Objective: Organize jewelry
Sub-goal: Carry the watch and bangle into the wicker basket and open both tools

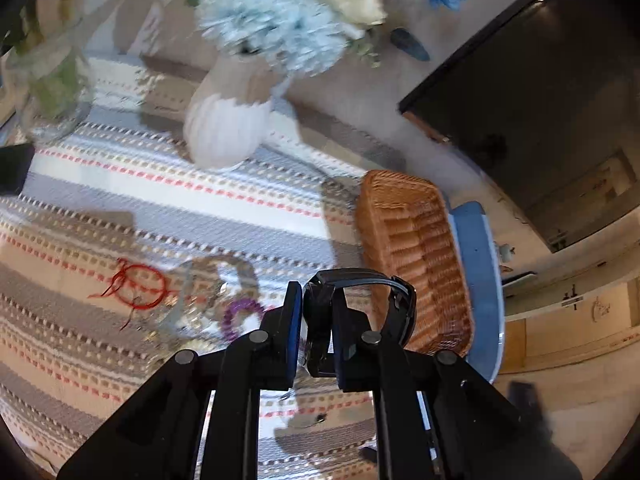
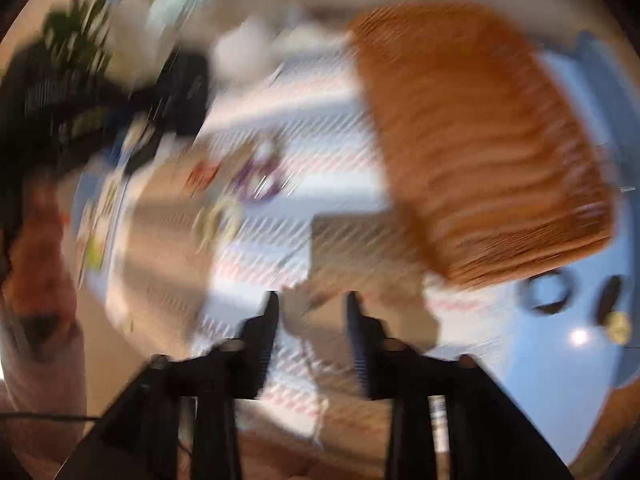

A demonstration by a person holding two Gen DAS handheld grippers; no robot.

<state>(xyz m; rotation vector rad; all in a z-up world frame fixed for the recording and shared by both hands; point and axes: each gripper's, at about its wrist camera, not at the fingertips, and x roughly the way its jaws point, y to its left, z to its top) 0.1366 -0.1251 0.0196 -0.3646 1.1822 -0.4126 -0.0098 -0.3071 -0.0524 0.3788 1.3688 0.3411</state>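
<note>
My left gripper [image 1: 318, 320] is matte black: angular link arms with round grey pivot pins [image 1: 258, 336] at the joints, and flat fingers faced with blue pads [image 1: 295, 312]. My right gripper [image 2: 313, 312] is built the same, black with narrow fingers, though its view is so smeared that I can only guess the pad faces are ribbed.

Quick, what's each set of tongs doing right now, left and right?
Left tongs: closed on a black watch.
Right tongs: open, nothing between them.
</note>
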